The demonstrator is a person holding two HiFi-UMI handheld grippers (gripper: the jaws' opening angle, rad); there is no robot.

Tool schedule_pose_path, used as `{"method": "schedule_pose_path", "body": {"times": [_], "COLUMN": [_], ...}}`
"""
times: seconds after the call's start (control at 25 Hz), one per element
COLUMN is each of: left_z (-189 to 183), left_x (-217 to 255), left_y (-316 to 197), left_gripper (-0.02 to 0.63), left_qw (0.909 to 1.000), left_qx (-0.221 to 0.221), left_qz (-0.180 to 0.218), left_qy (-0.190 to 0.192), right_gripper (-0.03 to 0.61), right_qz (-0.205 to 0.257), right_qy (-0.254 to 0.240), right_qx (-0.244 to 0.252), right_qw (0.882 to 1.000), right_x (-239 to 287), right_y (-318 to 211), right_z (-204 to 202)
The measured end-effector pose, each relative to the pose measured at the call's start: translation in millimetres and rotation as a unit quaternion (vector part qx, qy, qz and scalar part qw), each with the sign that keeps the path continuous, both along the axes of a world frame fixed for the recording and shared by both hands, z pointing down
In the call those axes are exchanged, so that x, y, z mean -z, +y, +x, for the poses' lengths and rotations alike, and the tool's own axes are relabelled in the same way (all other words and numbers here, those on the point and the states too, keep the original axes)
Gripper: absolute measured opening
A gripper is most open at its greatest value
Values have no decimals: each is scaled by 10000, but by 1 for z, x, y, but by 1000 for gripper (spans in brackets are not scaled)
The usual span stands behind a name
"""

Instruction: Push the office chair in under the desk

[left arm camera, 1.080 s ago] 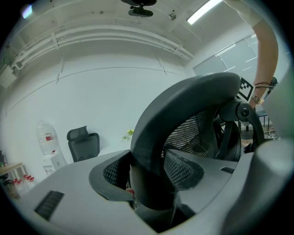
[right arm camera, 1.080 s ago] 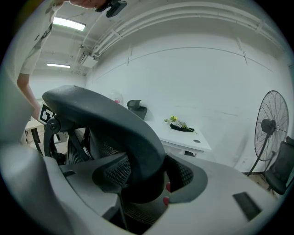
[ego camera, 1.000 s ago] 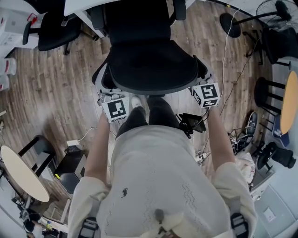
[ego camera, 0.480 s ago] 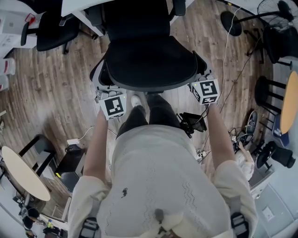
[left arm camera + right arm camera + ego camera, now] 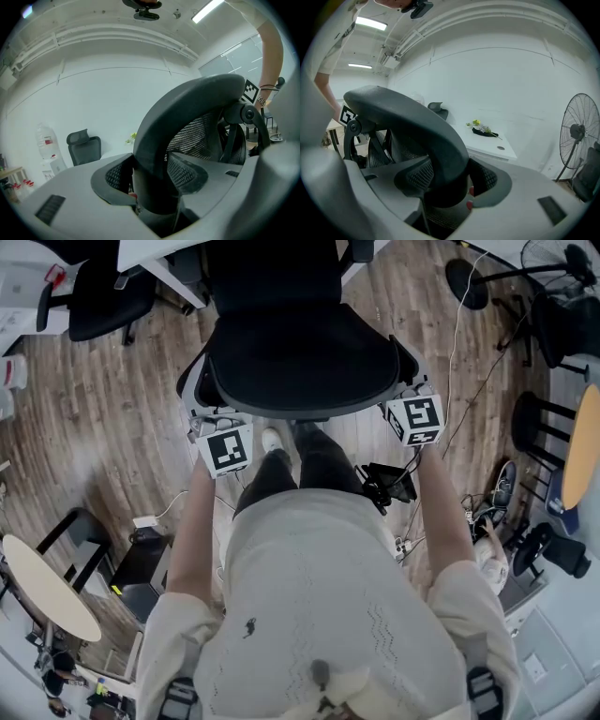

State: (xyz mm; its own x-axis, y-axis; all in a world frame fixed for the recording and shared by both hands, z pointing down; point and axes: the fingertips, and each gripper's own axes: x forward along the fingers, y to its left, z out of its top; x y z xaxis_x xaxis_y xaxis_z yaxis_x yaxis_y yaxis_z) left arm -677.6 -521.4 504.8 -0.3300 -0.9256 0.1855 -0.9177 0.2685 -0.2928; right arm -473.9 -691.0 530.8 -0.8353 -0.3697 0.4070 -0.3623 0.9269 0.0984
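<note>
Standing fan (image 5: 580, 135); spare black chair (image 5: 97, 302); round table (image 5: 42, 592).

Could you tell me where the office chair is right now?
In the head view the office chair stands top centre, straight ahead of the person, its backrest rim gripped by the left gripper and right gripper, the white desk beyond it.

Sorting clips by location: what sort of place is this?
Probably an office: an office chair faces a white desk, a second chair stands nearby, and there is a standing fan.
</note>
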Motion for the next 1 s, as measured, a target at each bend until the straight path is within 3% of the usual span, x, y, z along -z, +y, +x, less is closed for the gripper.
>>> {"method": "schedule_pose_path", "body": {"times": [1.0], "left_z": [-37], "left_x": [-1], "left_y": [-57], "left_gripper": [242], "left_qw": [10000], "left_qx": [-43], "left_qz": [13], "left_qy": [-43], "right_gripper": [245], "right_qz": [43], "right_qy": [-12], "right_qx": [-9], "right_qw": [10000], "right_x": [-4], "right_y": [-57], "right_z": [-38]}}
